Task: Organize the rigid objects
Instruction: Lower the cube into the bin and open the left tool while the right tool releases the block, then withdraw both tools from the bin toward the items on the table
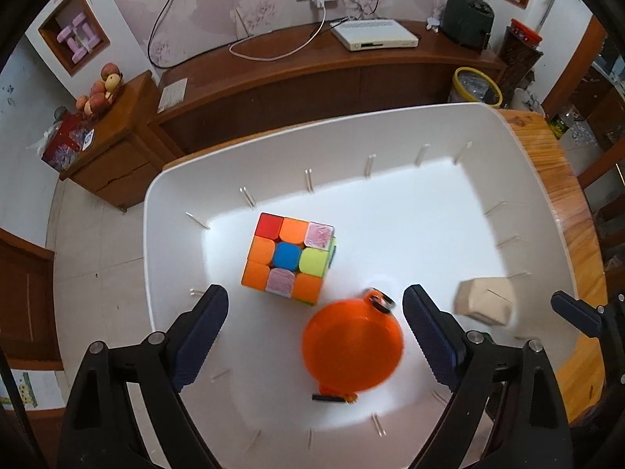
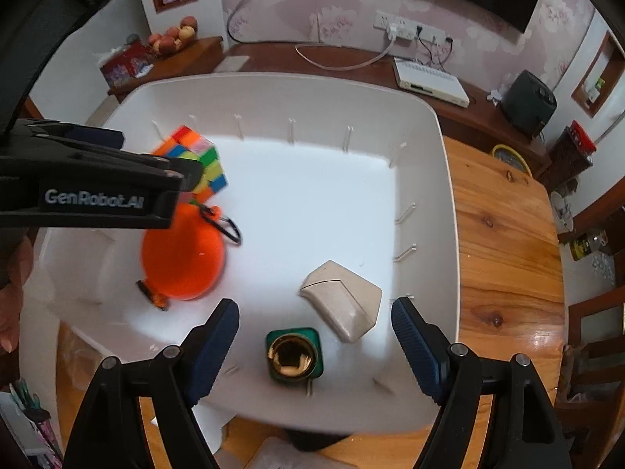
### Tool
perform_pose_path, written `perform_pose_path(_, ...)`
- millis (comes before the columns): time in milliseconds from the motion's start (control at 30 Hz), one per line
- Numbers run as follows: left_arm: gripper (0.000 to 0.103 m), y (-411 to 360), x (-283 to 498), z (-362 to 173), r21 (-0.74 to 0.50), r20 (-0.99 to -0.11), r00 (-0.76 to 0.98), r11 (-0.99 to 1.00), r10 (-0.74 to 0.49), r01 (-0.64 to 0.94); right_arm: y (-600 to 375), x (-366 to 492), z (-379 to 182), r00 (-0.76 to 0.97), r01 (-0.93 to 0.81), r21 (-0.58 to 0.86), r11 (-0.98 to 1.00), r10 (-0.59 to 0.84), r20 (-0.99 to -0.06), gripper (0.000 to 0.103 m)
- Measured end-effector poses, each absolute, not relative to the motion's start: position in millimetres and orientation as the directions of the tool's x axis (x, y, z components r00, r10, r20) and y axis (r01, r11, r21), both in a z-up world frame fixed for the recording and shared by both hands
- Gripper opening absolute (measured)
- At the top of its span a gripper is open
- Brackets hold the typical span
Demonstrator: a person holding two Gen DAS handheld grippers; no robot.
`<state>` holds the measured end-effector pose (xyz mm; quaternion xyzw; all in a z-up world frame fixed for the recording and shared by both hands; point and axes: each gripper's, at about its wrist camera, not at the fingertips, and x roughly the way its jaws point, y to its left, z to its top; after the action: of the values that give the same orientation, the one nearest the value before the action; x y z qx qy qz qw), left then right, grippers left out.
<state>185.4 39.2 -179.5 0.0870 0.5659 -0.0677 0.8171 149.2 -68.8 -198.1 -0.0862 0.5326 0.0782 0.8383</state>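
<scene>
A white bin holds the objects. A colourful puzzle cube sits at its middle left. Just below it lies an orange round case with a black clip, slightly blurred. My left gripper is open above that case, and its pads are clear of it. In the right wrist view, my right gripper is open over a beige angular block and a green cup with a gold inside; it touches neither. The cube and orange case show at the left there.
The bin rests on a wooden table, whose edge shows to the right. One finger of my right gripper reaches in beside the beige block. A dark sideboard with a white box stands behind.
</scene>
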Motion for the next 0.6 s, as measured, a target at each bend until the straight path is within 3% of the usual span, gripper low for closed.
perform_pose_path(600,0.093,43,104,-90,0.045,-0.885,0.463,0.980,-0.051,0.192,-74,55,-125,0.545,-0.307,-0.059,0.950,0.125,-0.829,0.081)
